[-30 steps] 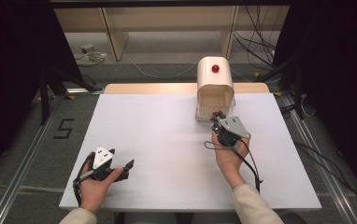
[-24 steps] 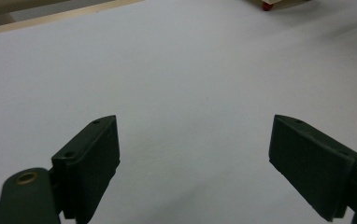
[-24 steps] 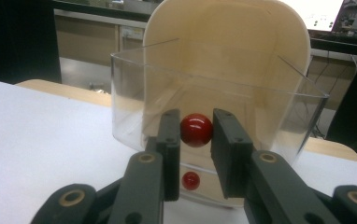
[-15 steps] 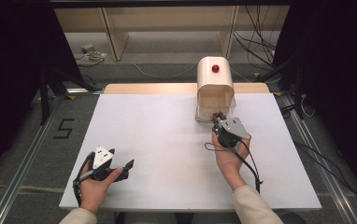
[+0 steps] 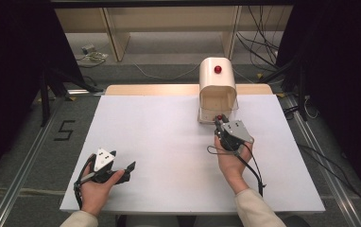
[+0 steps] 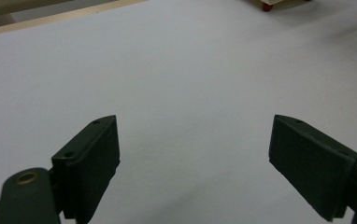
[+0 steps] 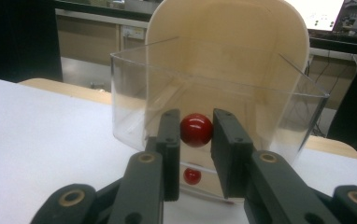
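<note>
Two grippers are being held over the white table (image 5: 169, 142). At the left, the left gripper (image 5: 130, 166) is being rested near the table's near edge, its jaws standing wide apart with nothing between them; in the left gripper view only bare white surface is being framed by the two pads. It is being kept well apart from the work.

Toward the right, the right gripper (image 7: 196, 135) is being held against the front of the cream bread-bin-shaped box (image 5: 217, 80), which is standing at the table's far edge. The box's clear flap (image 7: 134, 93) is being presented open toward the gripper. The flap's red knob (image 7: 196, 129) is being clamped between the two pads, one pad on each side, so the knob is lying directly between the jaws and straight ahead of the hand. A second, smaller red knob (image 7: 192, 175) is being seen lower down, on the base drawer. In the high view another red knob (image 5: 218, 69) is being shown on the box's domed top.

The right hand (image 5: 233, 163) is judged the nearer and the working hand. The coming move is judged to turn on the flap's hinge line, which is running crosswise to the jaws; the knob is expected to travel on an arc about it. Nothing is being found in the way on the table.
</note>
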A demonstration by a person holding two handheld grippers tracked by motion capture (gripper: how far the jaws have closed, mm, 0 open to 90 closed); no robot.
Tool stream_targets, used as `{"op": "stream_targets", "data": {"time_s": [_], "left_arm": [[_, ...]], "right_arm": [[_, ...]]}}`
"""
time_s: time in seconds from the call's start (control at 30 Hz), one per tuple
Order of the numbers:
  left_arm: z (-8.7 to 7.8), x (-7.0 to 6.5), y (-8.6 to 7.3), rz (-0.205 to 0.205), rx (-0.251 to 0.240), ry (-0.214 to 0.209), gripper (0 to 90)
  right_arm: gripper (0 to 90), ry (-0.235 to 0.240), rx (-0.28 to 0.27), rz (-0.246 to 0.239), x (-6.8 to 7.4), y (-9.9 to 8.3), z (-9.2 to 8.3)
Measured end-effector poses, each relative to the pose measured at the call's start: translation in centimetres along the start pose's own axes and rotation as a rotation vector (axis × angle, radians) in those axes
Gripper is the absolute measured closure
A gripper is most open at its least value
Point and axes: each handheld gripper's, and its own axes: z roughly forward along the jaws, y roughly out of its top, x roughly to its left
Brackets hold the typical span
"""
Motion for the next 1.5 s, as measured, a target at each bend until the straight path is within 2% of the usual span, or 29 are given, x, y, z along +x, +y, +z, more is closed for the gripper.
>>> {"op": "stream_targets", "data": {"time_s": [1.5], "left_arm": [[-0.04,0.0,0.02,0.001,-0.001,0.001,16.0]], "right_arm": [[73.6,0.008,0.016,-0.004,0.08,-0.39,-0.48]]}}
